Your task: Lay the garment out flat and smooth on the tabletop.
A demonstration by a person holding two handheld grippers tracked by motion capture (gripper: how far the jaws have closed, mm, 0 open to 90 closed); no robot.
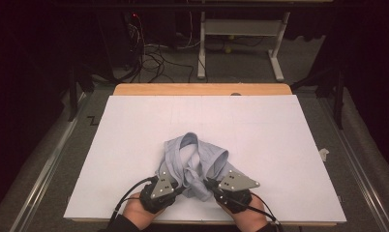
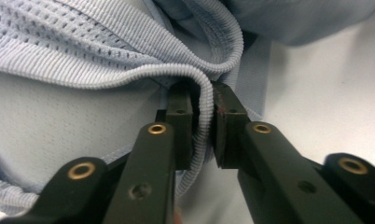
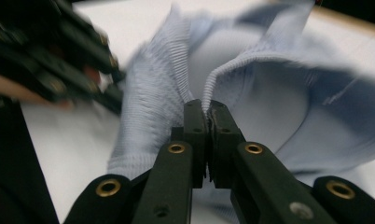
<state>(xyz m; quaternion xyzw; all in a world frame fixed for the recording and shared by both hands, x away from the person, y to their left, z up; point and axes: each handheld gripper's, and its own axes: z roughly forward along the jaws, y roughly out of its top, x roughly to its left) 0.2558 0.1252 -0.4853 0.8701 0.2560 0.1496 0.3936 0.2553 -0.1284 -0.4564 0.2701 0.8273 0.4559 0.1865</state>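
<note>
One garment (image 1: 195, 162): pale blue knit, ribbed band, mesh panels, crumpled near the white board's (image 1: 134, 145) front edge. Two grippers, black, held low, one in each hand at that edge. Left gripper (image 2: 202, 126): jaws narrow, ribbed band between the pads. Right gripper (image 3: 207, 123): jaws pinched tight on a ribbed edge.

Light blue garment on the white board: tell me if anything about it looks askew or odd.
The light blue garment lies crumpled and twisted near the front edge of the white board, its ribbed waistband looping unevenly. The left gripper and the right gripper each have a stretch of that band between their jaws. No tear or stain stands out.
</note>
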